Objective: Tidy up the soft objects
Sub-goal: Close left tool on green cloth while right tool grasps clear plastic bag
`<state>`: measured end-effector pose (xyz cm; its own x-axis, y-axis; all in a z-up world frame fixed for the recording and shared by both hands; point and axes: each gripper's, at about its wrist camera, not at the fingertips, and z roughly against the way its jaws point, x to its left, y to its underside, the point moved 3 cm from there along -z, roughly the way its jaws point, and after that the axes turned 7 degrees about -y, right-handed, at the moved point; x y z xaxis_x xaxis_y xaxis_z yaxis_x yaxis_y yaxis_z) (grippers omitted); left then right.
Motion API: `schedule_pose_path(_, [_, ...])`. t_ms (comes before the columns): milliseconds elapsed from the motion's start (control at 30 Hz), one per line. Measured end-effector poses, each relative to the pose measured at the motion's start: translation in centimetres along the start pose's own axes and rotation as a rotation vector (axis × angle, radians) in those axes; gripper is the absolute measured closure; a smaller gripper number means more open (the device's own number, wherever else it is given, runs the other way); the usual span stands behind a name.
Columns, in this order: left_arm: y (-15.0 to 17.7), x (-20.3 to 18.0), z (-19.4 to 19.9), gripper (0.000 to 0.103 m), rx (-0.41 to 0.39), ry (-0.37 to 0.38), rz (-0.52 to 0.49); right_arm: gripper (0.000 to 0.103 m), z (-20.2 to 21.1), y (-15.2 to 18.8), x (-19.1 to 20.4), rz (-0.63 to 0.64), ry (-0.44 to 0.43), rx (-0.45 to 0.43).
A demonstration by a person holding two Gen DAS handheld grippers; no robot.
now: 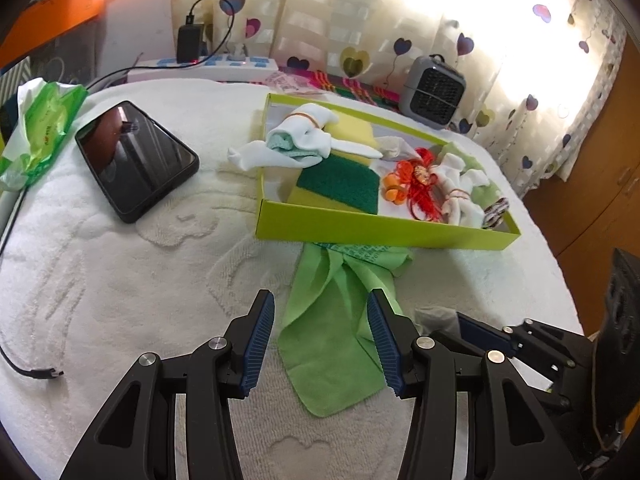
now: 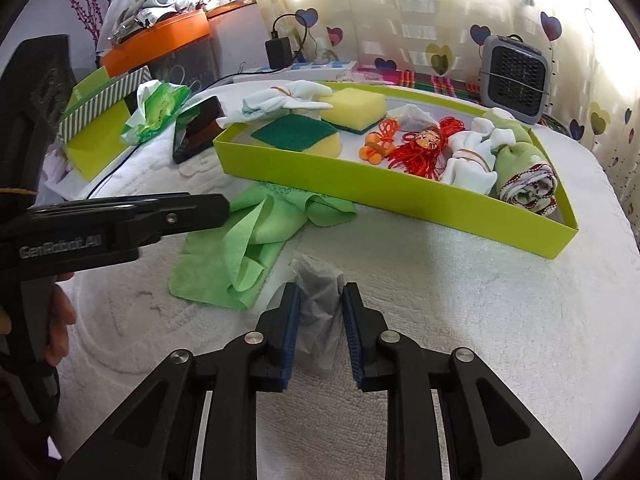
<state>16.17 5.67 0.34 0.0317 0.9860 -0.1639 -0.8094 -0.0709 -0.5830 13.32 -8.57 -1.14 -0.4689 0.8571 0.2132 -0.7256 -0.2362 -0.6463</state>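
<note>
A crumpled greyish-white tissue (image 2: 318, 308) lies on the white towel (image 2: 480, 320) at lower centre of the right wrist view, standing between the blue ribbed pads of the right gripper (image 2: 318, 336). The jaws are part open, one pad at each side of the wad; whether they press it yet I cannot tell, though they look set to close on it, since so thin and limp a piece has to be pinched from both sides to be lifted. Just to its upper left sprawls a green microfibre cloth (image 2: 236, 256), loosely folded and soft-edged, its far end tucked against the front wall of the lime-green cardboard box (image 2: 360, 192).

In the left wrist view the left gripper (image 1: 320, 340) hangs over that cloth (image 1: 332, 340) with its jaws wide apart and nothing in them, probably placed to take the cloth next. The box (image 1: 360, 232) sits in the middle right of that frame, shallow and open, and already holds two yellow sponges with green scouring faces (image 1: 340, 188), banded white socks (image 1: 304, 136), an orange tasselled charm (image 1: 416, 176) and a rolled green cloth (image 2: 524, 168); one sock drapes over the left rim. A black phone (image 1: 136, 160) lies glossy and flat at middle left, apart from the box, with a green tissue pack (image 1: 40, 128) beyond it at the far left edge
</note>
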Motion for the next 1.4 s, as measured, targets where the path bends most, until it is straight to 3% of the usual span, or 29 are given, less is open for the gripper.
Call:
schedule_pose_path(133, [-0.1,-0.3,-0.5,0.056,0.016,-0.025,-0.020,0.088,0.3,0.0,-0.3,-0.021,-0.011,-0.013])
schedule_pose_path(333, [-0.5,-1.1,-0.6,0.055,0.010,0.009,-0.028,0.089,0.8,-0.1,-1.0,-0.054,-0.013,-0.037])
schedule_pose_path(433, [-0.8,-1.3,-0.9,0.043,0.010,0.029,-0.017,0.089,1.3,0.0,-1.7,-0.078,-0.012,-0.055])
schedule_pose_path(633, [-0.9,-2.4,-1.8,0.042,0.034,0.040,-0.024,0.089,1.9,0.2,-2.8,-0.124,-0.022,-0.074])
schedule_pose_path(967, [-1.2,-3.7,-3.1,0.042,0.041,-0.093,-0.095,0.089,1.9,0.3,-3.3,-0.153,-0.045,-0.081])
schedule_pose_path(1133, [-0.8,-4.6,-3.5,0.042,0.031,-0.166,-0.207,0.089,1.8,0.3,-3.4,-0.155,-0.051,-0.077])
schedule_pose_path(1267, [-0.7,-4.4,-3.4,0.042,0.020,-0.163,-0.221,0.089,1.8,0.3,-3.6,-0.165,-0.054,-0.077])
schedule_pose_path(1400, [-0.7,-4.2,-3.3,0.050,0.019,-0.166,-0.224,0.089,1.8,0.3,-3.6,-0.170,-0.056,-0.076])
